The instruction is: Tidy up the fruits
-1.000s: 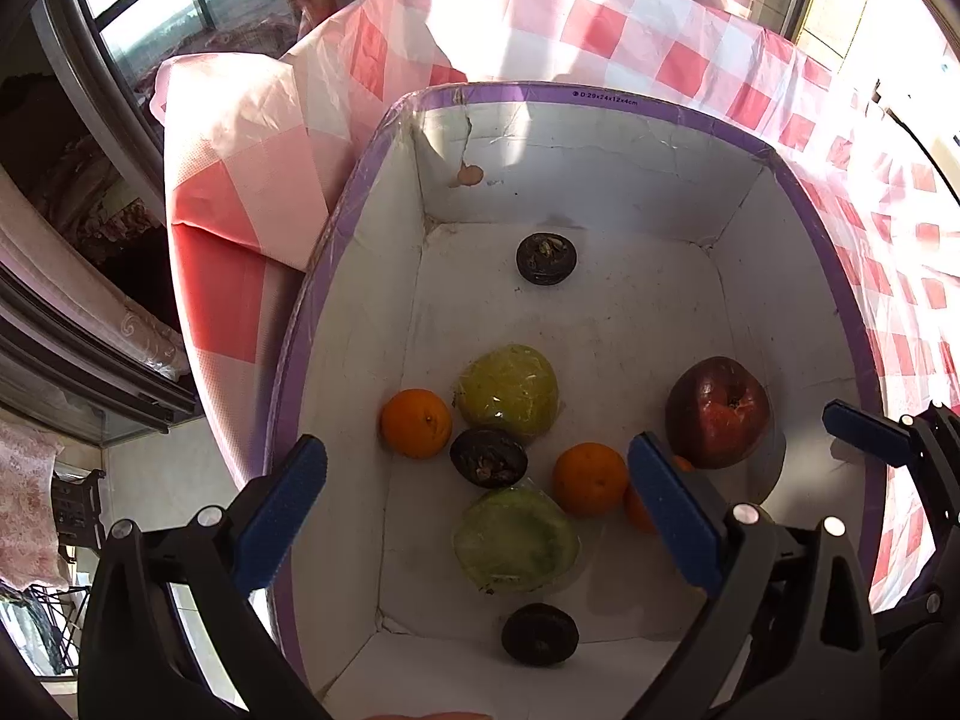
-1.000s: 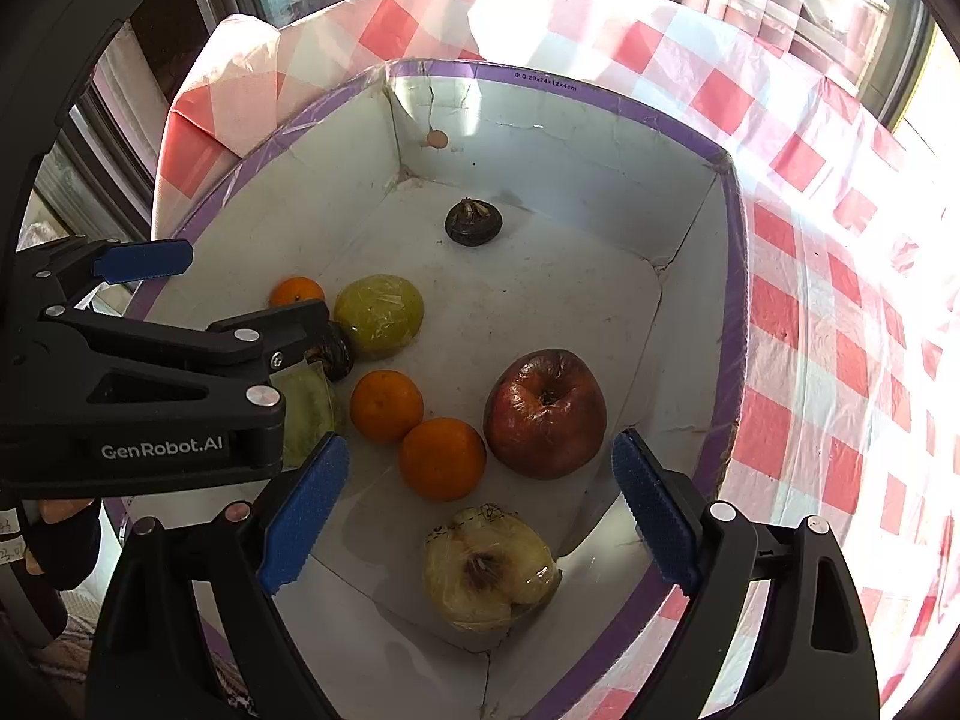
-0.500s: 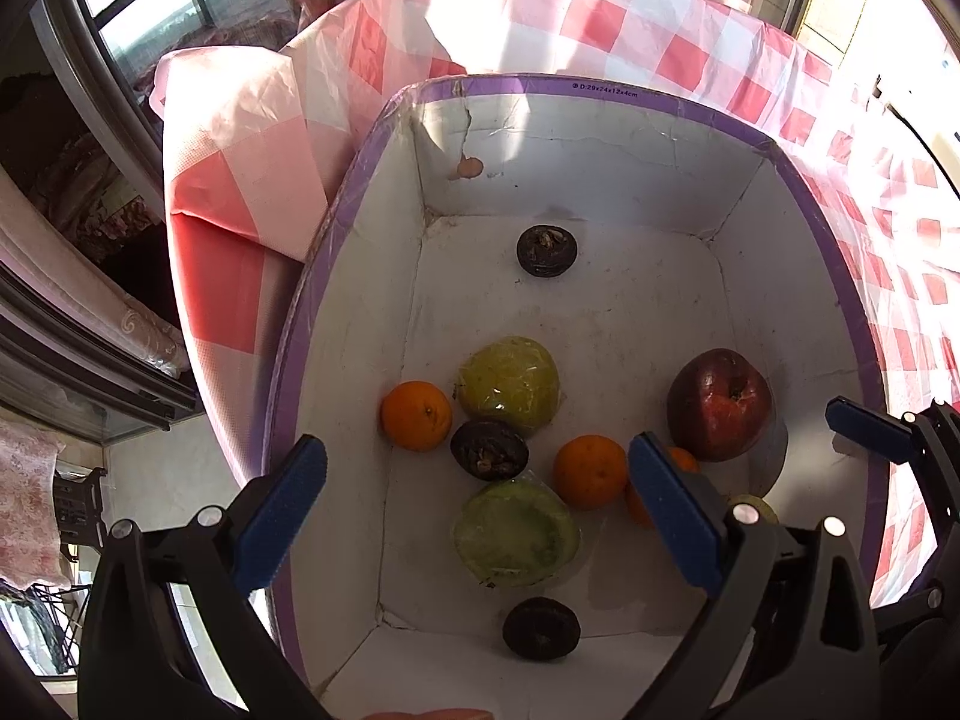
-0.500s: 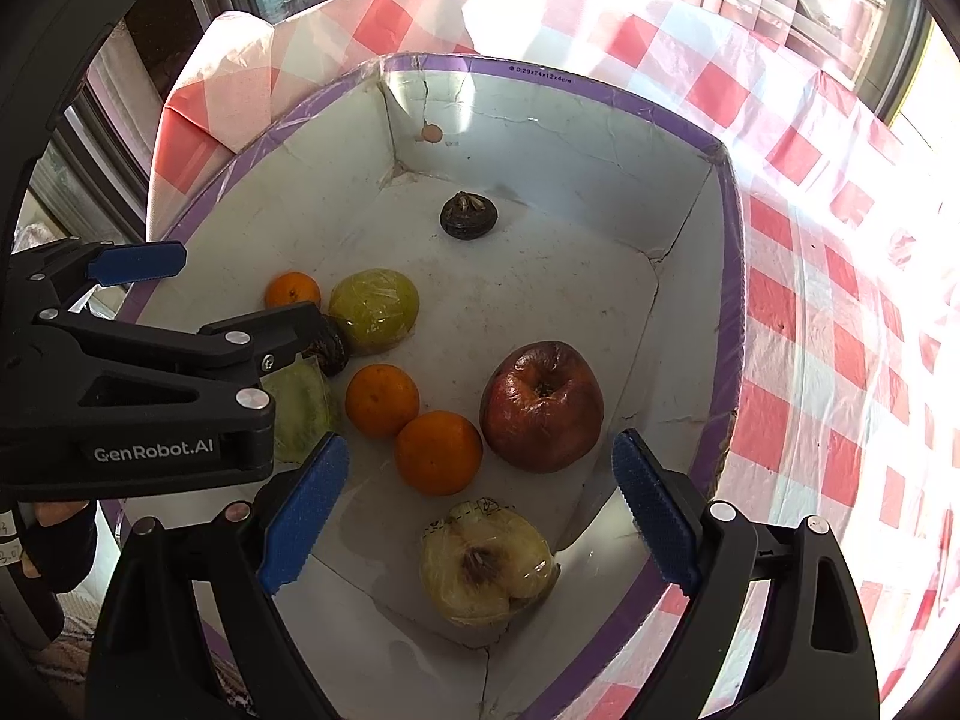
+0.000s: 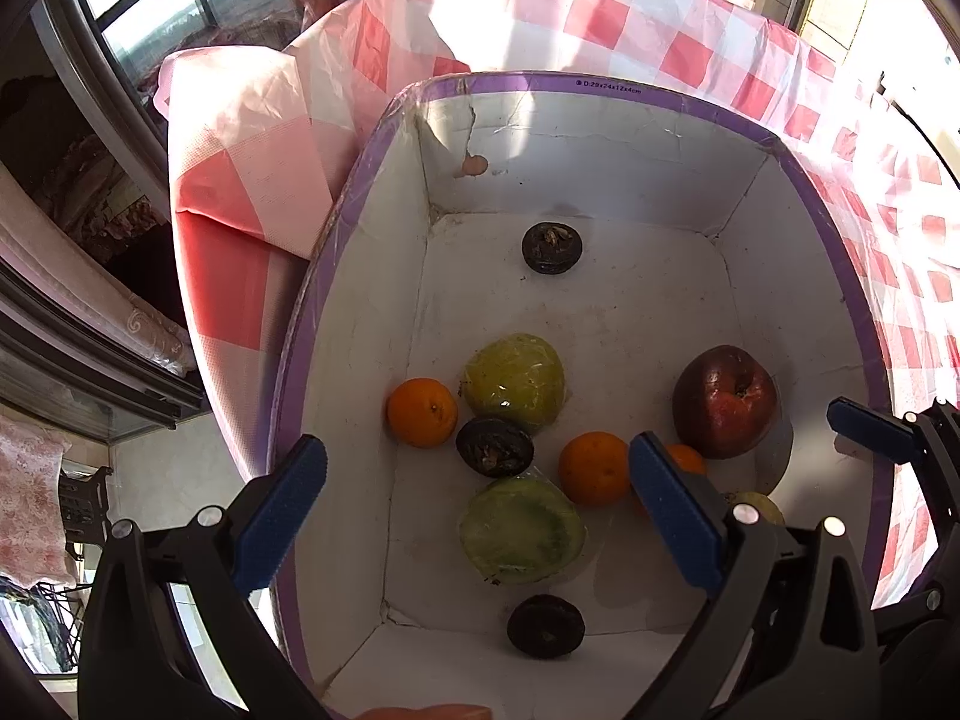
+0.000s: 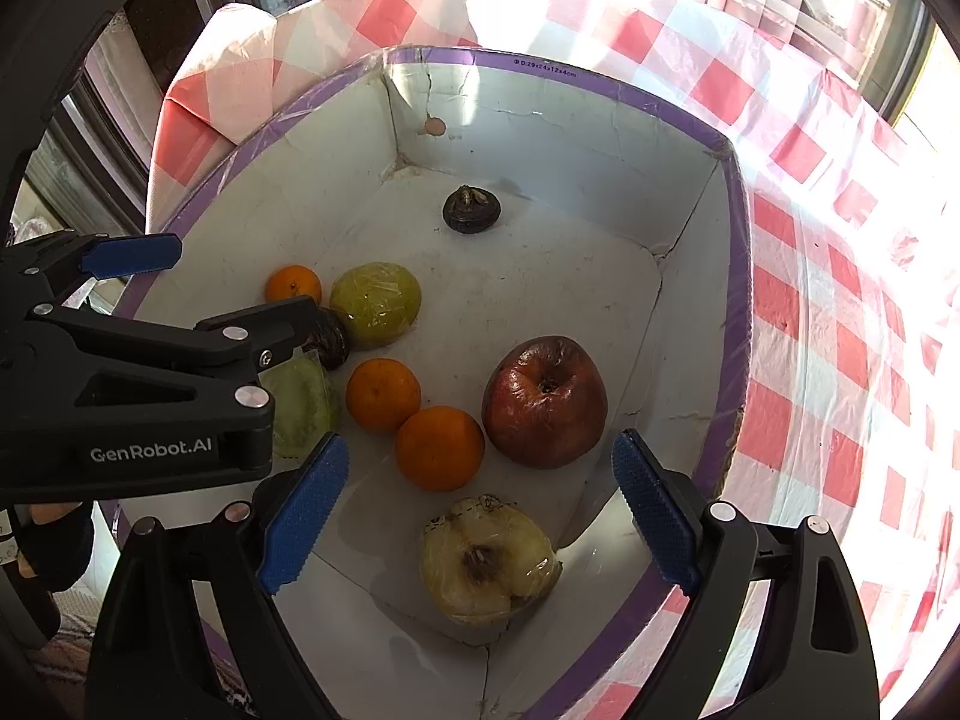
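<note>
**Left wrist view.** Left gripper (image 5: 477, 450) spread wide, nothing between the pads, poised over the near end of the box (image 5: 606, 84). All visible fruit inside the box:
- apple (image 5: 723, 402) near the right wall
- left orange (image 5: 422, 412) just beside the far green fruit (image 5: 514, 383)
- middle dark fruit (image 5: 494, 447) between the far green fruit and the near green fruit (image 5: 521, 531)
- middle orange (image 5: 594, 468) near the centre, with the third orange (image 5: 684, 457) half hidden behind a pad
- far dark fruit (image 5: 552, 247) alone by the far wall
- near dark fruit (image 5: 545, 626) by the near wall

Change over the last second: box drifts only slightly up the frame. No fruit shifts against its neighbours, and the spread of the jaws is the same.

**Right wrist view.** Right gripper (image 6: 480, 444) likewise spread and empty, above the yellow fruit (image 6: 489, 561) at the near corner. Apple (image 6: 545, 402) and two oranges lie just beyond. Left gripper (image 6: 234, 282) enters from the left, level with the green fruits. Same small drift here, with the contents undisturbed. Box rests on the checked cloth (image 6: 840, 300).

**Assessment.** A slow repositioning only; nothing gripped, nothing released. Kinds lie mixed, not grouped. Fits either fruit already gathered into the box or a sort by kind yet to come. Not settled by these views.
</note>
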### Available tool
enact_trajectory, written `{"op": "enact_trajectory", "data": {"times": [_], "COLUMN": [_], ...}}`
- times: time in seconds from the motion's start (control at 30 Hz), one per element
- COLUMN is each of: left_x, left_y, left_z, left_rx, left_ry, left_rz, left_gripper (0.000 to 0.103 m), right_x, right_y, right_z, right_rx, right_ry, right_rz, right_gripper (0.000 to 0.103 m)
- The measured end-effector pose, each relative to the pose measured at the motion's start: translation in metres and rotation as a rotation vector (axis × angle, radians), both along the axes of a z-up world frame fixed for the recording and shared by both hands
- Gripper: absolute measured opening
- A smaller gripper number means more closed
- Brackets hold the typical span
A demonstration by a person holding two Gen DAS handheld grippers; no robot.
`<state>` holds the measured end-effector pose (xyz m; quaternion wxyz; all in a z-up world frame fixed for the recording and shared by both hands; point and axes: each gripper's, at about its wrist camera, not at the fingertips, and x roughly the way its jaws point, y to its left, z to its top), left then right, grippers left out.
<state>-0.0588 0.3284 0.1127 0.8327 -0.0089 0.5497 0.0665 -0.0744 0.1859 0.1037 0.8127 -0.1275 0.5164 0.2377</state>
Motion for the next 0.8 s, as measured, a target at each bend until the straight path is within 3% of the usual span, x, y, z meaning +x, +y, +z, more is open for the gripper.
{"op": "enact_trajectory", "data": {"times": [0.4, 0.5, 0.67, 0.8], "left_x": [0.001, 0.0, 0.001, 0.0], "left_y": [0.002, 0.004, 0.002, -0.013], "left_z": [-0.004, 0.0, 0.005, 0.015], "left_rx": [-0.015, 0.038, 0.048, 0.111], "left_ry": [0.015, -0.009, 0.013, 0.001], "left_rz": [0.036, 0.081, 0.142, 0.189], "left_gripper": [0.101, 0.1, 0.1, 0.1], "right_x": [-0.005, -0.005, -0.004, -0.005], "right_y": [0.002, 0.004, -0.002, -0.019], "right_z": [-0.001, -0.001, 0.001, 0.016], "right_rx": [-0.018, -0.014, 0.015, 0.112], "right_ry": [-0.006, -0.008, -0.004, -0.016], "right_rz": [0.048, 0.081, 0.143, 0.17], "right_gripper": [0.086, 0.086, 0.086, 0.086]}}
